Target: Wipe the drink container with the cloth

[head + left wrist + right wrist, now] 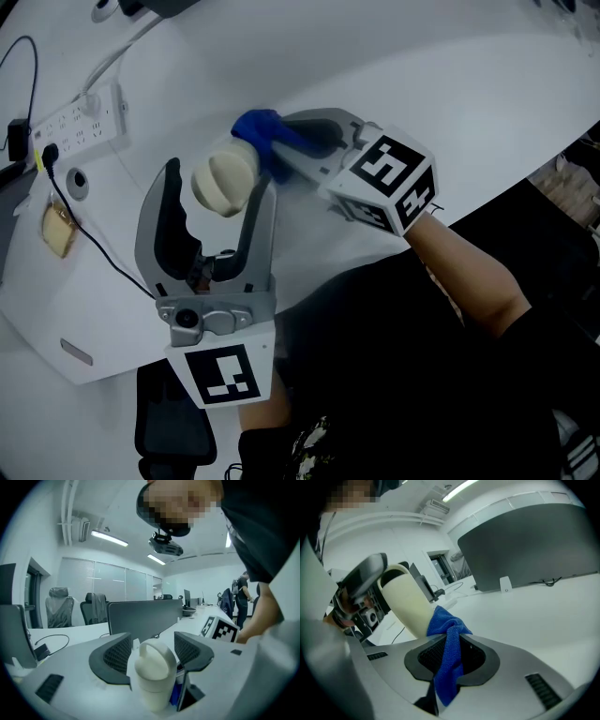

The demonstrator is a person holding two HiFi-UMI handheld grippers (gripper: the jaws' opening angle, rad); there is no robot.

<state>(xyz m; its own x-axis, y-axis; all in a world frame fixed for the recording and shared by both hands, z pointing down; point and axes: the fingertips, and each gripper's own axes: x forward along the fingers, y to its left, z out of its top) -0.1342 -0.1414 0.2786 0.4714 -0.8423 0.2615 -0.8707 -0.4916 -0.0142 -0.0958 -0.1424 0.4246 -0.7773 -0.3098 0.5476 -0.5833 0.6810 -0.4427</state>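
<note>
Right gripper view is showing the wiping step: the right fingers [487, 660] are clamping the blue cloth [449, 660] and pressing its bunched end against the side of the drink container [405, 603], just ahead of their tips. The left fingers [115, 657] are standing spread wide with the container between them (no pad seems to be pressing it), so it seems to be resting on the white bench [450, 112]. Next, I judge, the cloth is needing to travel round the wall while the container is being steadied. Beyond the left fingers, a dark partition [140, 615] and office chairs [58, 607] are lining a bright room.
</note>
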